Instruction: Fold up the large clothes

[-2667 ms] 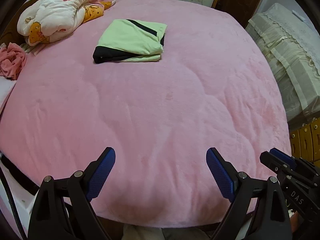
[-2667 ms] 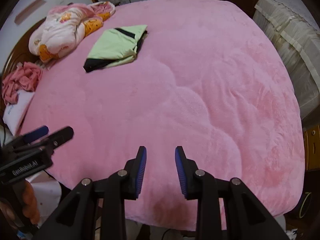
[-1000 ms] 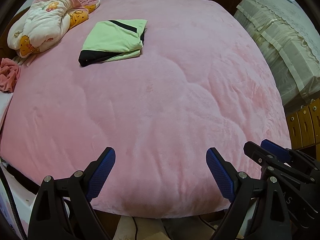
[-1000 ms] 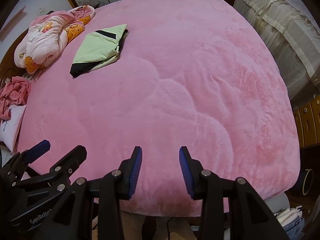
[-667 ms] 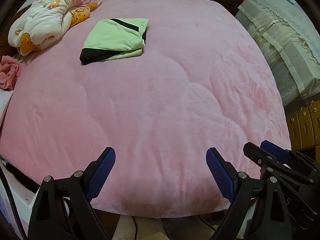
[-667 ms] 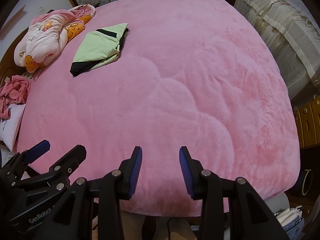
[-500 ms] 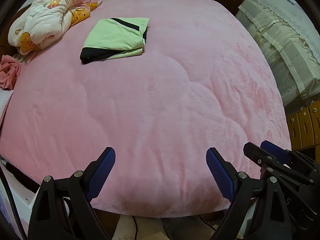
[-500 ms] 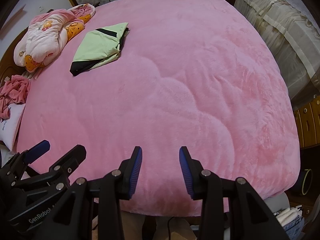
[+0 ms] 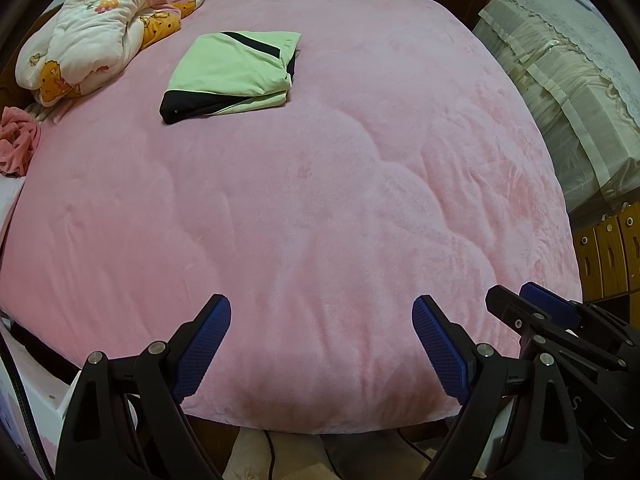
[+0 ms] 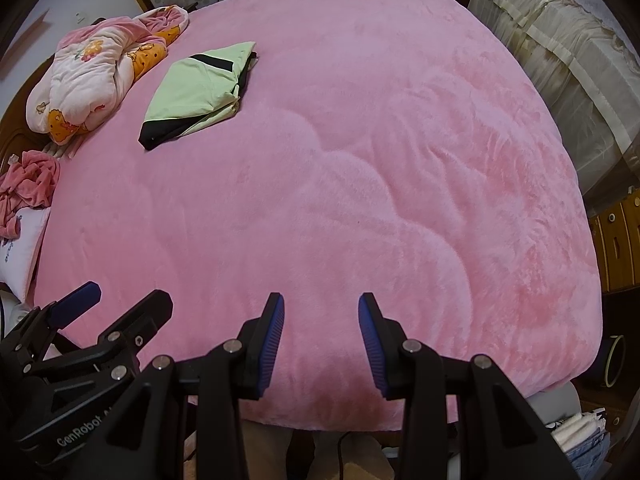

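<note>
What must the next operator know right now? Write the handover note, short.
Left gripper: open, empty, over the near edge of the pink bed.
Right gripper: open, narrower gap, empty, beside it.
Green and black garment: folded, lying at the far left of the bed.
Left: the bundled printed quilt and crumpled pink cloth look unfolded; possibly next.

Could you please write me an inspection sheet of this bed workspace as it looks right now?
Surface: pink blanket covers the bed, mostly bare.
Job's things: green and black garment lies folded at the far left.
Clutter: printed quilt bundle bunched at the far left corner; crumpled pink cloth at the left edge.
Grippers: left gripper open wide, empty; right gripper open, narrower, empty.
Cables: dark cable on the floor below the bed's near edge.
Surroundings: covered furniture and wooden drawers on the right.
</note>
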Tool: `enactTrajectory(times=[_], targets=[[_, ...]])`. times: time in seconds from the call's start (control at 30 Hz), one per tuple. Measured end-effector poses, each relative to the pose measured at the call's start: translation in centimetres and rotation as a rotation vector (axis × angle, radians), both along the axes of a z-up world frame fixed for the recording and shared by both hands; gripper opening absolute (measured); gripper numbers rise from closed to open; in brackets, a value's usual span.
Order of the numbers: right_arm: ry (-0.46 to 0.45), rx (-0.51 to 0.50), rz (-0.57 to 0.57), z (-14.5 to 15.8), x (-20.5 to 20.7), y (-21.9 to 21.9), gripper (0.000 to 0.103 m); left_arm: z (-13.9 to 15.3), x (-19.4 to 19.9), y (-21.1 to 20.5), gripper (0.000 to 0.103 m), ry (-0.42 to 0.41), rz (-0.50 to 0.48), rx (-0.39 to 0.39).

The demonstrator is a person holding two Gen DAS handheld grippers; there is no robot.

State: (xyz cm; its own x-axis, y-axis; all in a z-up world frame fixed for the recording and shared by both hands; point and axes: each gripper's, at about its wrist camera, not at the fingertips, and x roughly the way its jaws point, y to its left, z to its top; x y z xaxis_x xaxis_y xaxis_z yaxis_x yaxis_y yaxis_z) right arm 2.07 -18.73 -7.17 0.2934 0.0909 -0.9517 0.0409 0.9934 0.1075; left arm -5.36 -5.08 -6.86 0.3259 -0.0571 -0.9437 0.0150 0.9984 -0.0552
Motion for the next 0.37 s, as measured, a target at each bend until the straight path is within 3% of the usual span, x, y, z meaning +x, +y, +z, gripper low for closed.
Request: enactTrajectory(times=[0.37], targets=[[0.001,0.001,-0.002,-0.01,0.00,0.09,0.039,-0.05,0.03,0.10,0.091,-0.002,-0.002,0.000]])
